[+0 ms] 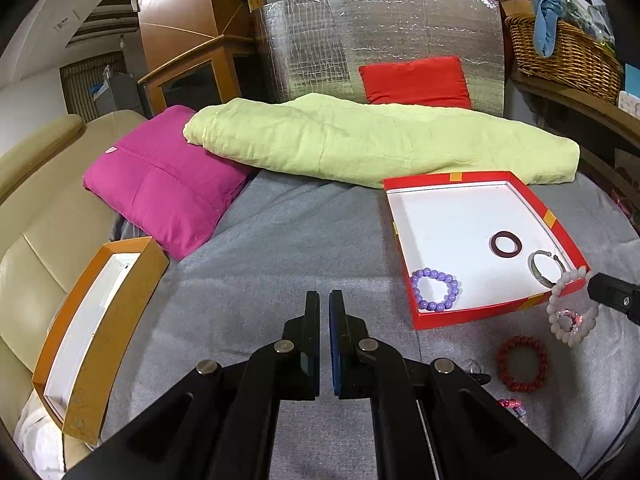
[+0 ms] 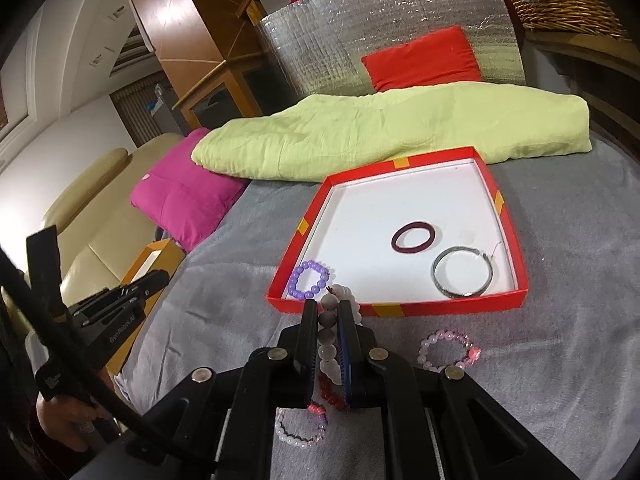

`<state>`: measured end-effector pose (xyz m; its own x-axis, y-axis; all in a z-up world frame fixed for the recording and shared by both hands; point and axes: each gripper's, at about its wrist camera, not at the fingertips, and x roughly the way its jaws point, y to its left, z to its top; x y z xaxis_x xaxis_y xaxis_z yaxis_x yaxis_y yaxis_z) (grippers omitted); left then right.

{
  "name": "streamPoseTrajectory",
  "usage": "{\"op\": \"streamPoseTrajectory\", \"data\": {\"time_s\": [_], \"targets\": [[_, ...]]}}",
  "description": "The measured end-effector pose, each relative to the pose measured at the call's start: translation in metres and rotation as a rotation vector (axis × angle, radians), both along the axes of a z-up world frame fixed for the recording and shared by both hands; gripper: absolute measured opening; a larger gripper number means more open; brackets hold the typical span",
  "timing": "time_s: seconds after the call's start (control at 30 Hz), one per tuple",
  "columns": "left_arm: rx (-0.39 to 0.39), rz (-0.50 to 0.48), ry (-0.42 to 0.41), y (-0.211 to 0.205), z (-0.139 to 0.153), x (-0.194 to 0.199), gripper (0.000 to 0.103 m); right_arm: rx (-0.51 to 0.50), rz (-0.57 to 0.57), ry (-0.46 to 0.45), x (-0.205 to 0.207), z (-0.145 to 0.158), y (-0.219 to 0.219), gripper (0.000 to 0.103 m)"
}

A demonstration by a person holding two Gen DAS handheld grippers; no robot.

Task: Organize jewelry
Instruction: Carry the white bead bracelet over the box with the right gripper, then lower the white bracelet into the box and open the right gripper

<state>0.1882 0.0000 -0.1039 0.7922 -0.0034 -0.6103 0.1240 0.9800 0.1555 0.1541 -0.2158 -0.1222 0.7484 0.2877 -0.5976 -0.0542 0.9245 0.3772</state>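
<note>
Pinched between the jaws of the right gripper point(image 2: 329, 316) is a white bead bracelet point(image 2: 328, 344), held hanging just in front of the near wall of the red box point(image 2: 400, 307); in the left wrist view the same bracelet is seen dangling at the box's near right corner. The jaws of the left gripper point(image 1: 324, 312) are nearly pressed together with nothing between them, and it is held over the grey blanket point(image 1: 280, 240), well apart from the box. Three pieces are already laid in the box: a purple bead bracelet point(image 2: 309, 280), a dark red ring bangle point(image 2: 413, 237) and a silver bangle point(image 2: 463, 277). Outside it, a pink bead bracelet point(image 2: 449, 351), a red bead bracelet point(image 1: 522, 363) and another pale pink bracelet point(image 2: 301, 426) are left on the blanket. An orange box point(image 1: 116, 336) is seen at the left, seemingly unused. The task is judged to be roughly half done, with the held bracelet yet to be dropped in and three more to be collected.
</note>
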Motion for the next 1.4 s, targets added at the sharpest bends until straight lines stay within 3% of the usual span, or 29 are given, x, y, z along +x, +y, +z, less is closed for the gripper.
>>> {"op": "streamPoseTrajectory", "data": {"time_s": [0.77,1.0,1.4], "targets": [[-0.03,-0.096,0.0,-0.057,0.007,0.024,0.005,0.069,-0.157,-0.075,0.032,0.01,-0.066,0.01],[-0.117,-0.166,0.082,-0.08,0.003,0.056,0.005,0.201,-0.231,-0.027,0.063,-0.005,-0.101,0.01],[-0.246,-0.249,0.163,-0.101,-0.012,0.115,0.005,0.236,-0.256,-0.004,0.123,-0.023,-0.098,0.01]]}}
